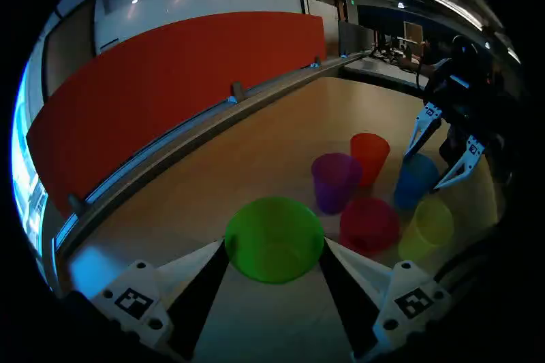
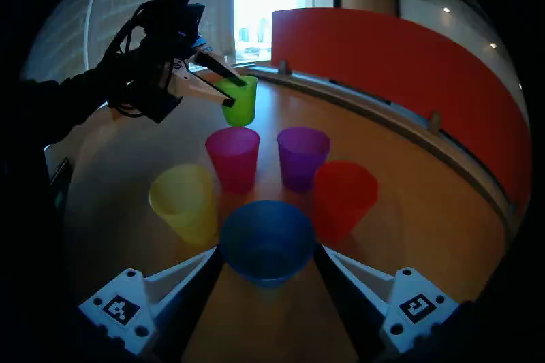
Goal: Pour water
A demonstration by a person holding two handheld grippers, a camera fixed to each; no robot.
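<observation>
While clenched: green cup, blue cup

While my left gripper (image 1: 274, 243) clamps the green cup (image 1: 274, 257), my right gripper (image 2: 268, 253) clamps the blue cup (image 2: 266, 235), both upright above the table (image 1: 272, 138) (water inside: cannot tell). Magenta cup (image 2: 233, 152) and purple cup (image 2: 302, 152) stand between them.

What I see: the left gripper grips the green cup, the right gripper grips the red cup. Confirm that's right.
The right gripper grips the blue cup, not the red cup, which stands free beside it, as the right gripper view shows. The left gripper does grip the green cup.
</observation>
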